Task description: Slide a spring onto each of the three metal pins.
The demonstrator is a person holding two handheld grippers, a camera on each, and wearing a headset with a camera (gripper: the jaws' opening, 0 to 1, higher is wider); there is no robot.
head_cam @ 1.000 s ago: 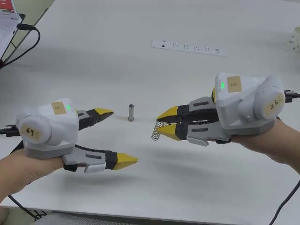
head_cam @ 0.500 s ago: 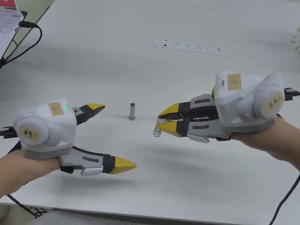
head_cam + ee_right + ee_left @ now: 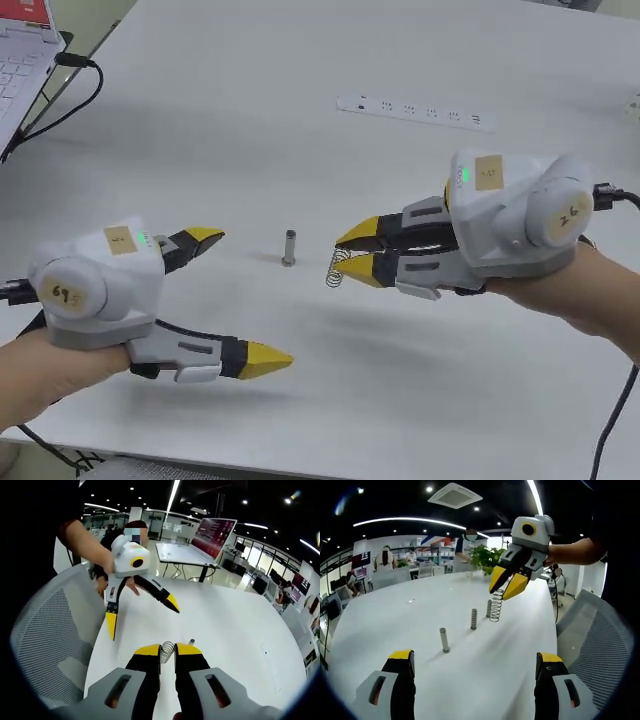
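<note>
Metal pin (image 3: 289,247) stood up mid-frame | spring (image 3: 337,271) just right of it, pinched by right gripper (image 3: 358,252) | left gripper (image 3: 247,297) apart, empty

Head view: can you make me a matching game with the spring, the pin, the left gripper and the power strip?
1 spring
2 metal pin
3 left gripper
4 power strip

A lying flat, farthest back
B wide open
C pinched by the right gripper
D standing upright between the grippers

Pairs: 1-C, 2-D, 3-B, 4-A
</note>
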